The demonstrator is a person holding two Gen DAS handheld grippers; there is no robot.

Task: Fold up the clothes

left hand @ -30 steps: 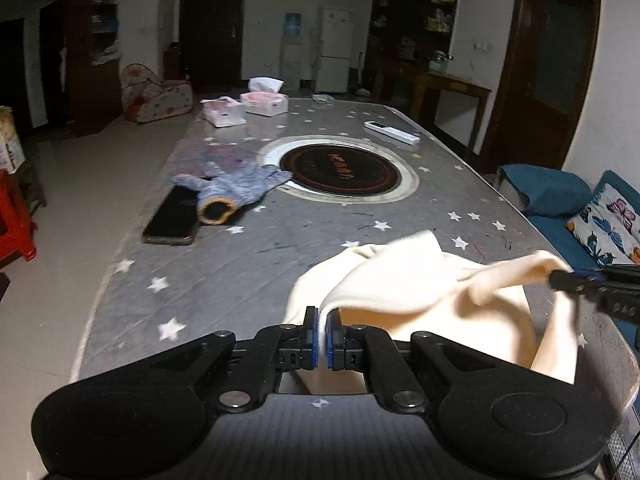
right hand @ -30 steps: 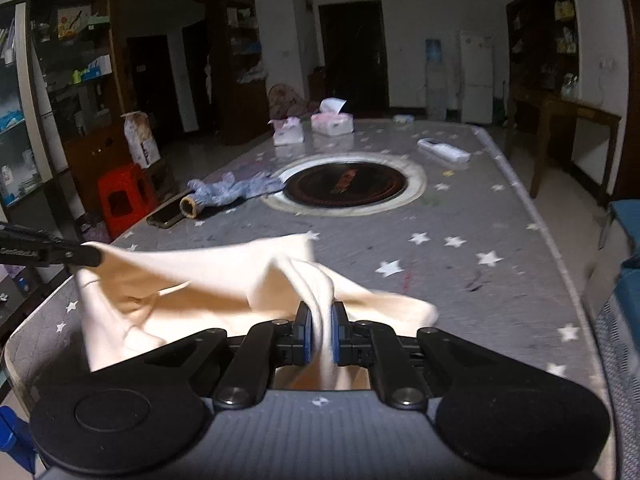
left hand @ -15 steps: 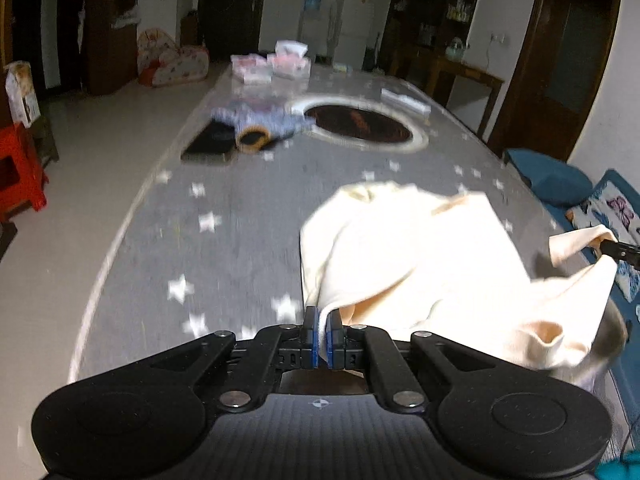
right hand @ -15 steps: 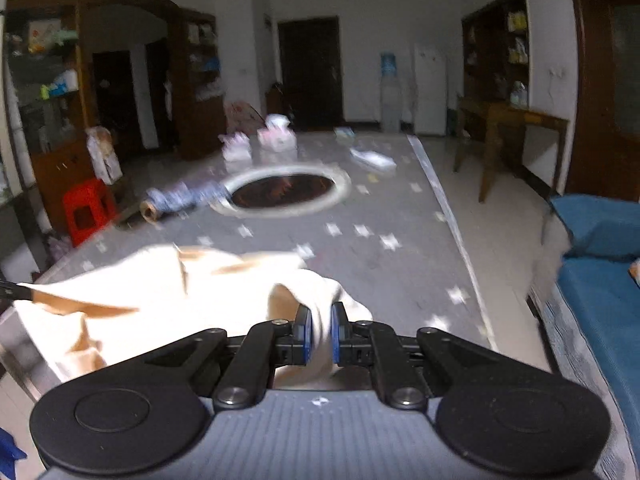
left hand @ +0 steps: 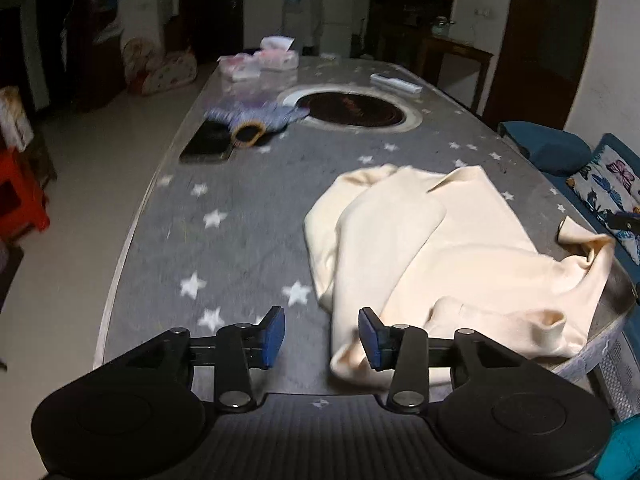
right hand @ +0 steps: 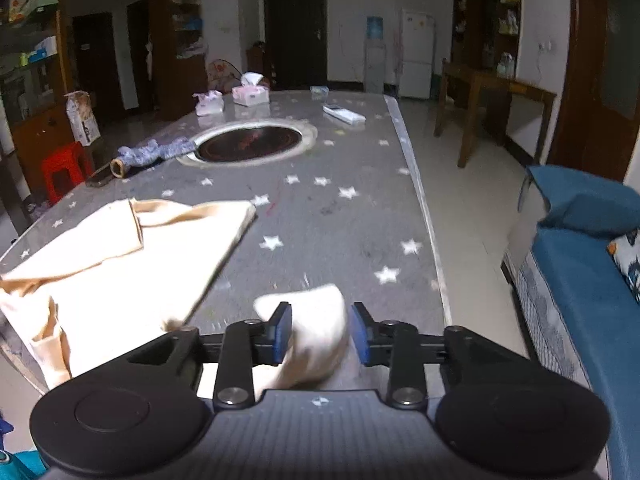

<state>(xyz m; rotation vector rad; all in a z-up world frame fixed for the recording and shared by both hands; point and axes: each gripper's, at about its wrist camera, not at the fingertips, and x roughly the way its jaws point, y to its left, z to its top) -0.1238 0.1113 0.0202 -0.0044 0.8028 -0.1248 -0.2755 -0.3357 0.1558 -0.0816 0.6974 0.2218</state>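
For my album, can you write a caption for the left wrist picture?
Open left gripper beside a crumpled cream cloth garment lying on the grey star-patterned table.

Near edge of tabletop (left hand: 248, 240): garment (left hand: 452, 248).
Beyond garment: hotplate (left hand: 352, 109).
Left of hotplate: glove (left hand: 256, 120), phone (left hand: 208, 142).
Far end: tissue boxes (left hand: 276, 60).

A dim, unevenly lit room: motion blur smears the cream garment (right hand: 120, 268) and starred table (left hand: 224, 240), while fisheye distortion bends and darkens the edges.
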